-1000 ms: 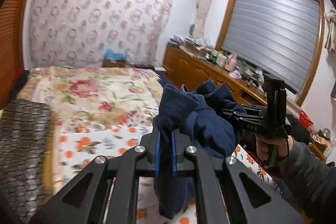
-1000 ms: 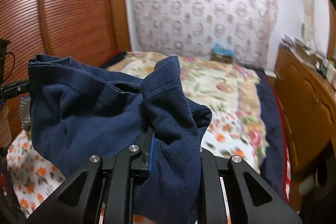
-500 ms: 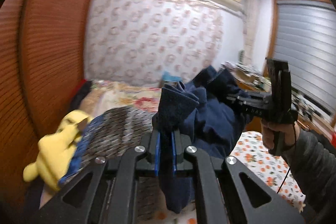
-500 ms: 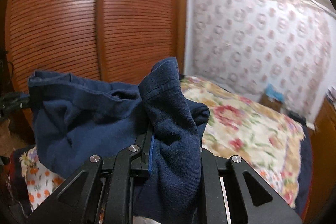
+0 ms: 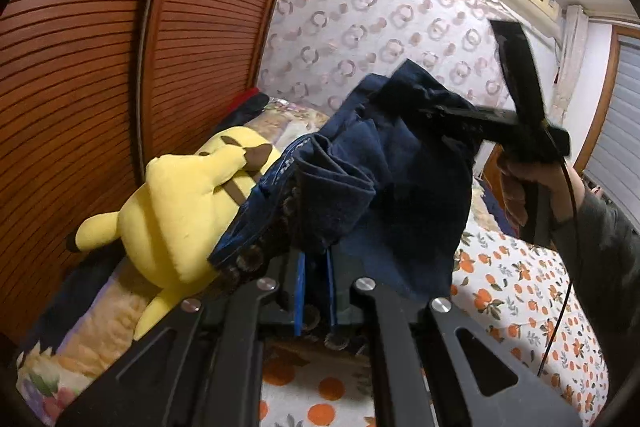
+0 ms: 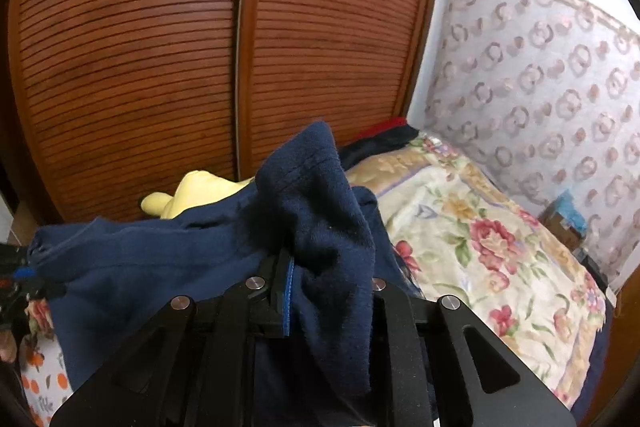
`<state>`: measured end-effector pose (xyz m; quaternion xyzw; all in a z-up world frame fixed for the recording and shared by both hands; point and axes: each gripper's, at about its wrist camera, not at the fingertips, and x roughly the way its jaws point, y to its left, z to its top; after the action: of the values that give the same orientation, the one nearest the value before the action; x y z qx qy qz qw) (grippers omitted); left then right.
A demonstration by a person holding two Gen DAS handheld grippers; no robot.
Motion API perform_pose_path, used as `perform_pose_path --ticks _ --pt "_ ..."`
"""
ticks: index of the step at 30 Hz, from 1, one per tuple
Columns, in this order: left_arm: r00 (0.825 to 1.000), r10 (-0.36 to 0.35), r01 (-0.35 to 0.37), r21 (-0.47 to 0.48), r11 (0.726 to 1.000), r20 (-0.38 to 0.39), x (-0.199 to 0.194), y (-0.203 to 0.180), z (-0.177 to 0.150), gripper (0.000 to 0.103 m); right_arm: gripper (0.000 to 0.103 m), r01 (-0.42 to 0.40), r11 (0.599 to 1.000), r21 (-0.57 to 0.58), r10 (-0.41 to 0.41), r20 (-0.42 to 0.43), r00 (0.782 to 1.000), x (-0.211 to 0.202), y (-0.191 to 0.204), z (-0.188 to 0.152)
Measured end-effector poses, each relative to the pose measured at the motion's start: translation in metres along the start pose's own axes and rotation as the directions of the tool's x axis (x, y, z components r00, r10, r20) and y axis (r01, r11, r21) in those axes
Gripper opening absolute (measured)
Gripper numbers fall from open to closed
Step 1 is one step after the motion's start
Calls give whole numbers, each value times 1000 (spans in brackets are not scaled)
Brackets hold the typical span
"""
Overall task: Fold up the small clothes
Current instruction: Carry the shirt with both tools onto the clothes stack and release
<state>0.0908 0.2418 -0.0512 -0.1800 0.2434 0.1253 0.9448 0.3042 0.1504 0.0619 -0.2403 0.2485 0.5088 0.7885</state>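
Left wrist view: your left gripper (image 5: pixel 314 291) is clamped on a bunched edge of the navy garment (image 5: pixel 400 187), its blue pads pressed against the cloth between them. The garment hangs in the air above the bed (image 5: pixel 520 287), stretched across to your right gripper (image 5: pixel 424 115), which enters from the right of the view and pinches the far edge of the same cloth. Your right hand (image 5: pixel 528 187) wraps the handle of that gripper, with a grey sleeve (image 5: pixel 600 239) behind it and a thin black cable hanging beside it. A yellow plush toy (image 5: pixel 184 207) lies on the bed behind the garment, close to the slatted wooden wardrobe doors (image 5: pixel 100 67). An orange-print sheet (image 5: pixel 520 303) covers the near part of the bed.

Right wrist view: your right gripper (image 6: pixel 316 291) is closed on a folded lump of the navy garment (image 6: pixel 160 267); one blue pad shows at the left of the cloth, the other is covered by it. The cloth runs leftward to the left gripper (image 6: pixel 20 275), seen only at the picture's edge. A floral blanket (image 6: pixel 480 247) covers the bed to the right, below patterned wallpaper (image 6: pixel 540 67).
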Motion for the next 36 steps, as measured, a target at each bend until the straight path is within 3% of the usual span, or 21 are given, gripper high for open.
perform_pose_path --ticks 5,9,12,16,20,25,30,33,36 --pt "999 43 -43 16 999 3 -4 -4 -4 5 27 2 996 85 4 -69 998 18 -15 2" --pt "999 43 -43 8 999 5 -6 -2 -5 6 40 82 981 176 -82 -2 997 -11 -37 1" --pt "999 22 -23 14 1000 37 -14 0 -2 11 41 84 982 169 -93 51 994 -36 -35 -4" --pt "995 56 -64 91 994 78 -26 -6 8 20 41 67 988 136 -78 77 994 -63 -25 -24" --pt "991 68 -83 126 989 116 -43 -10 19 44 41 32 996 85 -39 78 996 -72 -4 -46" --pt "993 64 -80 168 983 98 -48 -20 29 49 41 7 994 108 -8 7 1000 -39 -5 -56" --pt "996 44 -58 181 982 80 -52 -30 28 54 47 -47 968 247 53 -18 998 -1 -41 -64" --pt "997 30 -42 191 981 65 -53 -38 27 55 48 -61 956 288 66 -4 998 -2 -47 -66" --pt "998 27 -38 209 977 58 -54 -46 26 56 48 -8 967 256 10 -4 1000 -17 -37 -64"
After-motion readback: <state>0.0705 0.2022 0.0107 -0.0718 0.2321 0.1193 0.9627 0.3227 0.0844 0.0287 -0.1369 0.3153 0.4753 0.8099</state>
